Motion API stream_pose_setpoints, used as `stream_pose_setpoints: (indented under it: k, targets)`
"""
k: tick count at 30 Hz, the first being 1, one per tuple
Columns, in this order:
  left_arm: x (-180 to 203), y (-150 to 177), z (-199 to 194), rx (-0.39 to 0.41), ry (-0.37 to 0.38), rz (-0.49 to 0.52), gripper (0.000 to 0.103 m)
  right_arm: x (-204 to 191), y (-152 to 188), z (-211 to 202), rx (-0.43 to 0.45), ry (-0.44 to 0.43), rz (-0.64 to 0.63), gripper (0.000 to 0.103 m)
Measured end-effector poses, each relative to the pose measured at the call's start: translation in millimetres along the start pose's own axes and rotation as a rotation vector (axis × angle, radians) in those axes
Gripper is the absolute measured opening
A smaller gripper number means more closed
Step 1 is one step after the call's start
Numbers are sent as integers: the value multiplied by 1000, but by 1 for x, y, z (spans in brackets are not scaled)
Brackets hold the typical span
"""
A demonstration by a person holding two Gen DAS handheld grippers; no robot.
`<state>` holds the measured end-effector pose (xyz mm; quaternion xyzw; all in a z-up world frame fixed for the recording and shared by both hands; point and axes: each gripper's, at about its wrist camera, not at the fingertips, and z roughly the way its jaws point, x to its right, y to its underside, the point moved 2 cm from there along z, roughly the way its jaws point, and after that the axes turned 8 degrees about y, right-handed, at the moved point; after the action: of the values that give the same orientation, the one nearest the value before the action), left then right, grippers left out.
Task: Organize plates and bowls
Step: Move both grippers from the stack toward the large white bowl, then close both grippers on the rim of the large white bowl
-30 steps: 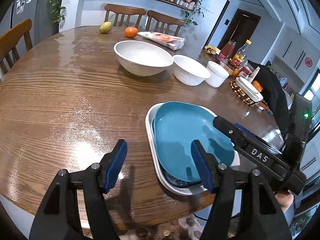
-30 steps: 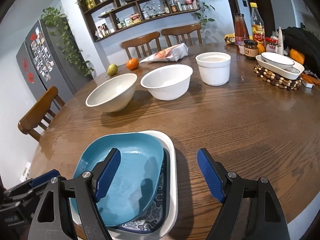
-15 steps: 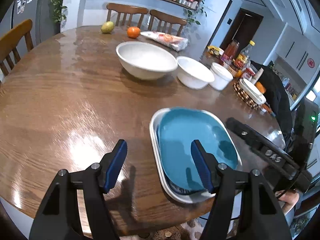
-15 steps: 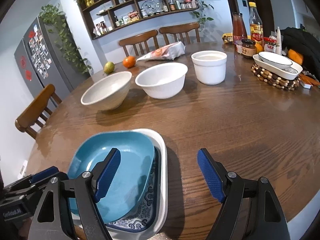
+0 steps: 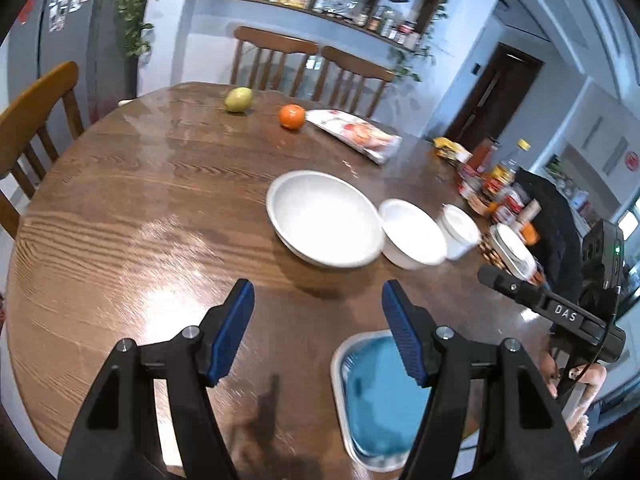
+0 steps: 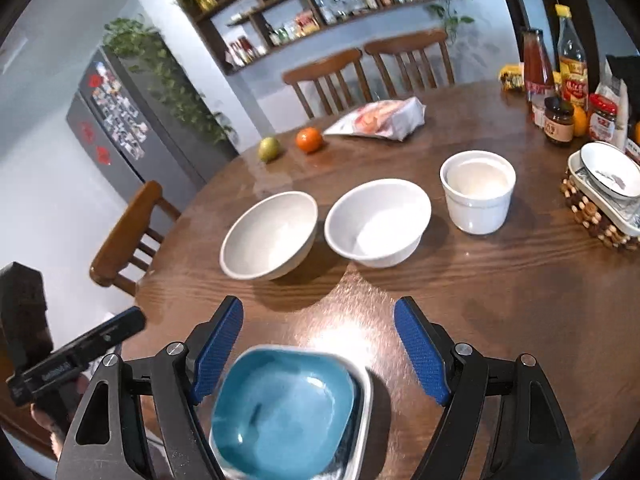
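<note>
A blue plate (image 5: 380, 400) lies on a patterned plate in a white square dish (image 5: 338, 376) at the table's near edge, low in both views (image 6: 284, 408). Behind it stand a large white bowl (image 5: 324, 220) (image 6: 268, 236), a smaller white bowl (image 5: 412, 232) (image 6: 376, 224) and a white ramekin (image 5: 460, 228) (image 6: 478, 196) in a row. My left gripper (image 5: 318, 320) hangs open above bare wood, left of the stack. My right gripper (image 6: 320, 340) is above the stack's far edge, its jaws closing with nothing pressed between them.
A pear (image 5: 239, 100), an orange (image 5: 292, 116) and a snack bag (image 5: 356, 132) lie at the far side of the round wooden table (image 5: 160, 220). Bottles and jars (image 6: 560, 80) and a dish on a beaded trivet (image 6: 608, 172) crowd the right. Chairs surround the table.
Both grippers have lifted and drawn back from the plate stack, which has slid to the bottom of both views. The three white bowls now sit near the middle of each view.
</note>
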<state>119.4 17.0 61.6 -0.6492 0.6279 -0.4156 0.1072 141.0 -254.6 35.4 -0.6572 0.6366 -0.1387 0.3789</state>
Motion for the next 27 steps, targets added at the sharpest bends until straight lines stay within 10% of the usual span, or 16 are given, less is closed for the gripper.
stream_pose_setpoints:
  k: [4,10,27]
  targets:
    - [-9,-22,9,-5,-55,-15,65,1,-19,33,-132,-38,37,48]
    - [-20,-41,35,-72,-72,-19,65,2,-25,92,-303,22,22,48]
    - [-43,-67,102,-208,-118,-67,65,7,-77,152,-332,167,-20,48]
